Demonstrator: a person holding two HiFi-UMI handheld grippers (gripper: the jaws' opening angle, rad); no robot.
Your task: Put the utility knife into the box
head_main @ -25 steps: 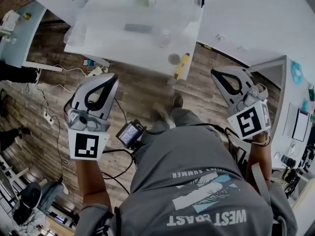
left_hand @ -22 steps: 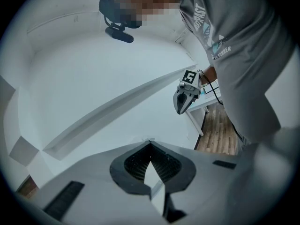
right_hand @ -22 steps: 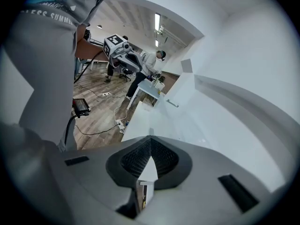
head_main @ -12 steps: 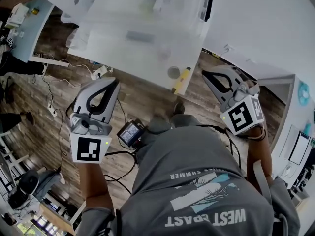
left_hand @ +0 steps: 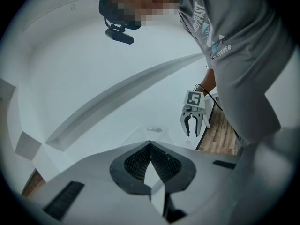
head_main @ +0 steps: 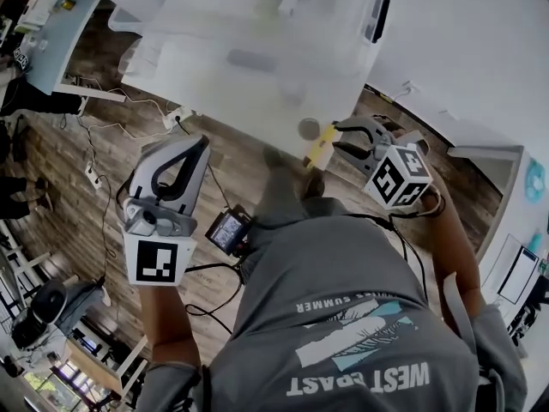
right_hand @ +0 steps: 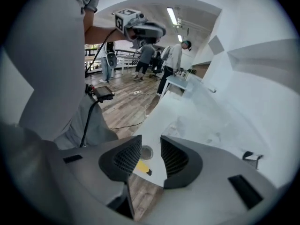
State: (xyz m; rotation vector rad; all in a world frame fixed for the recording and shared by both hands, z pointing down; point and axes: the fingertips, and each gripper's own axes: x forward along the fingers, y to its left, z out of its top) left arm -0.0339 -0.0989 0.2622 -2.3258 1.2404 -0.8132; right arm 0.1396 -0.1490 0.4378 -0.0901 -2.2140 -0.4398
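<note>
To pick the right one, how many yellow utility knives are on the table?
1: the utility knife lies at the white table's near corner, beside a round grey object. The clear box could hide others.

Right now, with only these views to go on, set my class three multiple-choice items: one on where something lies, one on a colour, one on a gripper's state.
1. Where does the utility knife lie? A in a drawer; B at the white table's near corner; C on a shelf.
2. What colour is the knife's body? A red; B blue; C yellow.
3. How do the right gripper's jaws stand? A apart, gripping nothing; B clamped on the knife; C shut and empty.

Key: 1 B, the head view shows it at the table's corner edge. 2 C, the head view and the right gripper view both show yellow. 3 A, the jaws have just been opening, and the knife lies ahead of them with no pad pressing on it.
</note>
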